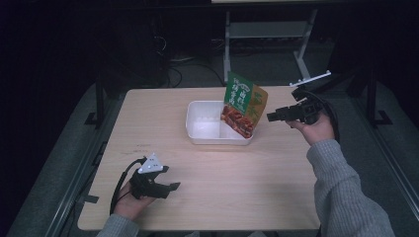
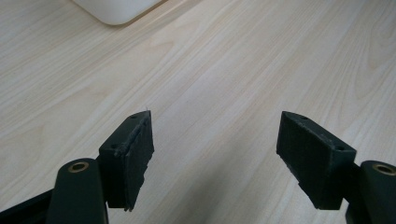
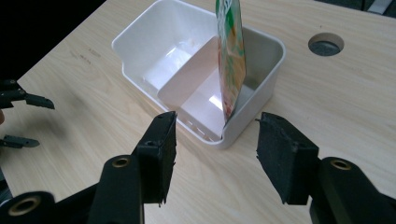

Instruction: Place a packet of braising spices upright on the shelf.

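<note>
Glossy flat snack pouch (image 1: 244,105) stands upright, long axis vertical, in white plastic divided bin (image 1: 197,129) on wood-grain desk (image 1: 222,187). Right claw (image 1: 272,117) and left claw (image 1: 173,186) both spread wide, empty.

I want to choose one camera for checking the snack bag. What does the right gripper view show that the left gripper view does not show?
Right gripper view: the snack bag standing on edge in the white bin, the bin's inner divider, and a round table hole. Left gripper view: the open left gripper above bare wood, plus one bin corner. Shared: the wooden table and open jaws.
</note>
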Motion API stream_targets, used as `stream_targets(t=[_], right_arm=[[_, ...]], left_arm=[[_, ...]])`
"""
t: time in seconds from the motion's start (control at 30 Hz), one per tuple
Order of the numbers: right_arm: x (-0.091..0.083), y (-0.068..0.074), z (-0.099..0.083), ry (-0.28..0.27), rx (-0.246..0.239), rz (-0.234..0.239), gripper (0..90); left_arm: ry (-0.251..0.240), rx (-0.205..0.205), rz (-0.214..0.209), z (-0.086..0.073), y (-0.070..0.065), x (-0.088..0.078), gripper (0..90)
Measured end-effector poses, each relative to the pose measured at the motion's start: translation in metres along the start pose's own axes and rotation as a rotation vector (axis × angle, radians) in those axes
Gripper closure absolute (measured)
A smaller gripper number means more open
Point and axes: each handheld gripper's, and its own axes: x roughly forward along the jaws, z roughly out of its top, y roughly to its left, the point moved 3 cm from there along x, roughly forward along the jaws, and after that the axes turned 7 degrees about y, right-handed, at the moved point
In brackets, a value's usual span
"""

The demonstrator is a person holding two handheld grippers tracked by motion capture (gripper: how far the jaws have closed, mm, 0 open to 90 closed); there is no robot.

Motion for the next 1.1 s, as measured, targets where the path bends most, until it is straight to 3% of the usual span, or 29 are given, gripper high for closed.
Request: stream_targets(t=[0.37,1.1], right_arm=[[-0.001,-0.005,-0.021,-0.005,0.011,0.014,45.3],[0.024,-0.016,-0.079,0.039,0.042,0.049,43.6]], left_arm=[[0.013,0.005,-0.002,-0.001,-0.001,0.002,27.0],[0.019,0.006,-0.007,-0.002,-0.002,0.004,27.0]])
